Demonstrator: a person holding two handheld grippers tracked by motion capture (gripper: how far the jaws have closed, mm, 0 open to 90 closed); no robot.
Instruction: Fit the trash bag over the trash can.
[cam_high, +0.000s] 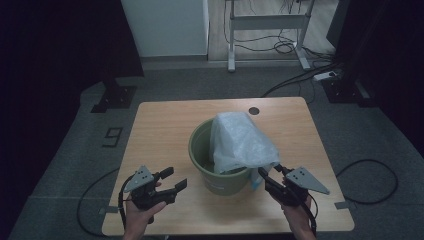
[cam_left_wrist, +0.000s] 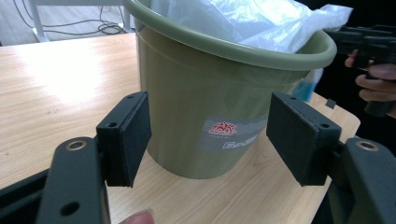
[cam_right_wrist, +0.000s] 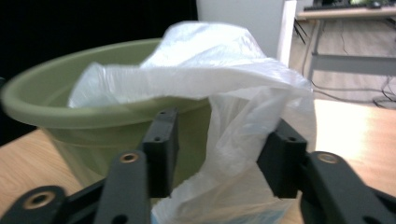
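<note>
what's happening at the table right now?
A person holds a gripper in each hand at a wooden table with a green bucket on it. A thin white plastic bag sits partly in the bucket and hangs over its near right rim. The right gripper is open, with the hanging bag between its jaws but not pinched. The left gripper is open too, pointed at the bucket's side and short of touching it.
</note>
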